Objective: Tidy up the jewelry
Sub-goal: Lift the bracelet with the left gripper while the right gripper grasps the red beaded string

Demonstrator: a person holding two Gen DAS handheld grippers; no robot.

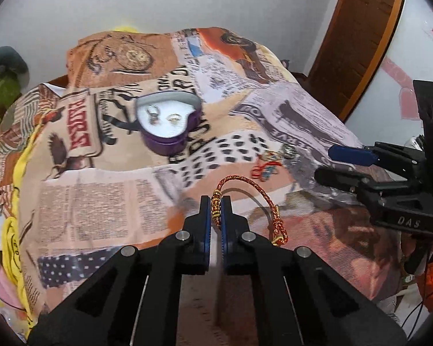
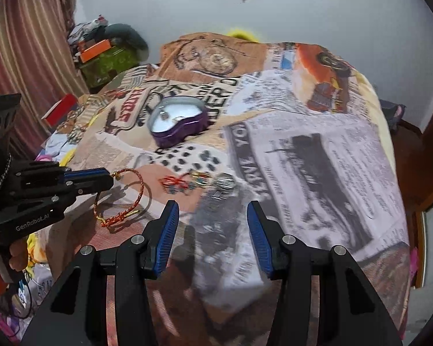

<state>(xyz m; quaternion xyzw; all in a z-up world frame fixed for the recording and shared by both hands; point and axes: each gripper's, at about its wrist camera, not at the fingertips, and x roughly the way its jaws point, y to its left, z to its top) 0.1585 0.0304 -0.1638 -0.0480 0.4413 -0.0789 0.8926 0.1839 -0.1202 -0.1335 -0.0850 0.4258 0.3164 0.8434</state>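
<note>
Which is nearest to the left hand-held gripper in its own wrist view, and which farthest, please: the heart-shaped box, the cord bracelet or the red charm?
1. Cord bracelet: pinched in the left hand-held gripper.
2. Red charm: on the blanket just beyond, to the right.
3. Heart-shaped box: farthest, ahead to the left, open with two small pieces inside.

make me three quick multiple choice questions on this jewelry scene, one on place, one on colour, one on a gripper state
1. Where is the heart-shaped box relative to the braided bracelet?
A. farther back on the printed cloth
B. under the bracelet
C. in the right hand-held gripper

2. What colour is the box's outer wall?
A. green
B. purple
C. white

3. What is the left hand-held gripper doing?
A. hanging open
B. shut on the bracelet
C. shut on the box

Answers:
1 A, the box sits beyond the bracelet in both views.
2 B, its side is purple.
3 B, its blue pads pinch the bracelet's beaded section, while the right hand-held gripper is open.
</note>
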